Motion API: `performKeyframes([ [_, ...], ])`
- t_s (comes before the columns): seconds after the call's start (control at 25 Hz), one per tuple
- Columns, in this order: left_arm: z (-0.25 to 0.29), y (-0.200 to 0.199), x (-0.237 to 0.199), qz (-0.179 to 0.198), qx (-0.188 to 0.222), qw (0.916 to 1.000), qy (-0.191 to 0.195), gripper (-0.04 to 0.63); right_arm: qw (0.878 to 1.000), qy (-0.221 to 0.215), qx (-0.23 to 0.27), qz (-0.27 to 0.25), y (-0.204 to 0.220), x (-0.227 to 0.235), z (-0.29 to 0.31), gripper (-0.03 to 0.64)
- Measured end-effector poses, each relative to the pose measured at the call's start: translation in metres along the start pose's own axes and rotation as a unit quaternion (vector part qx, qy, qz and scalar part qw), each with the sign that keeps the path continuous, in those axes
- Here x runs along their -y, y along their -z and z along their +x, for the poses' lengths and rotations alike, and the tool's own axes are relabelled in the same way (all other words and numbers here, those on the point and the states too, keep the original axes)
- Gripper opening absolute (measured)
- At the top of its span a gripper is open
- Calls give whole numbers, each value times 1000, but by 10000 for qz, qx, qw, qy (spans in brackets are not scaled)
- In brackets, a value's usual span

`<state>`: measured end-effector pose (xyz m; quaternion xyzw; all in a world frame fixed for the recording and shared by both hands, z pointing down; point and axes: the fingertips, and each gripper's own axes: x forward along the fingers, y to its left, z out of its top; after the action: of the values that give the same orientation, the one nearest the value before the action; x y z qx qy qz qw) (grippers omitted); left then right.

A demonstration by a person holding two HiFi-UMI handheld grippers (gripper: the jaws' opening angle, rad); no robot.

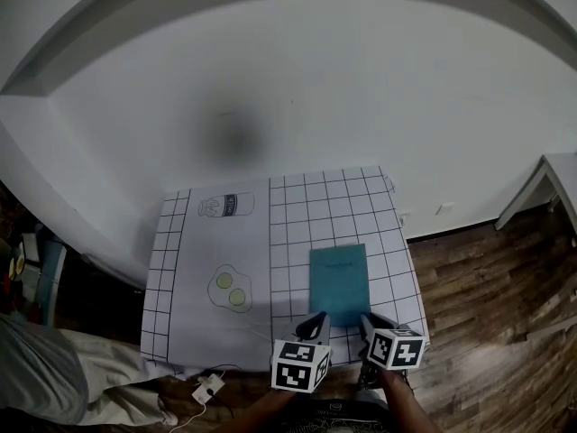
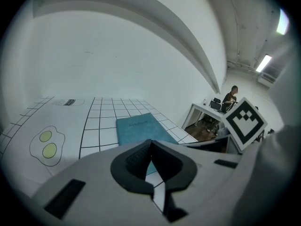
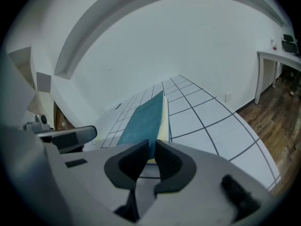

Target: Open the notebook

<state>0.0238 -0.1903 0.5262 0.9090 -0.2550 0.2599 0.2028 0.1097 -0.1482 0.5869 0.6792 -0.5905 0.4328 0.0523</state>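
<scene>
Two grippers sit side by side at the near edge of the table, each carrying its marker cube. The left gripper has its jaws pressed together with nothing between them. Its tips are at the near left corner of the teal notebook, though whether they touch it cannot be told. The right gripper has its jaws drawn nearly together on the near edge of the cover. The thin cover is pinched and raised a little, so the cream pages show along its right side.

The notebook lies lengthwise on the right, near part of a white gridded sheet. Left of it is a drawn fried egg, and farther back a drawn can. Beyond the sheet are a white wall and, to the right, wooden floor and a white desk.
</scene>
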Motion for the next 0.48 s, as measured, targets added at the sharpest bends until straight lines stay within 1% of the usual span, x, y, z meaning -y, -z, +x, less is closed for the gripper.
performKeyframes([
  [0.24,-5,-1,-6,-22,45,10000,36,11,9999,-35,141,47,-7,-12,-8,41],
  [0.48,-10,-1,-14,-53,108,9999,36,11,9991,-88,416,-91,-21,-33,-20,35],
])
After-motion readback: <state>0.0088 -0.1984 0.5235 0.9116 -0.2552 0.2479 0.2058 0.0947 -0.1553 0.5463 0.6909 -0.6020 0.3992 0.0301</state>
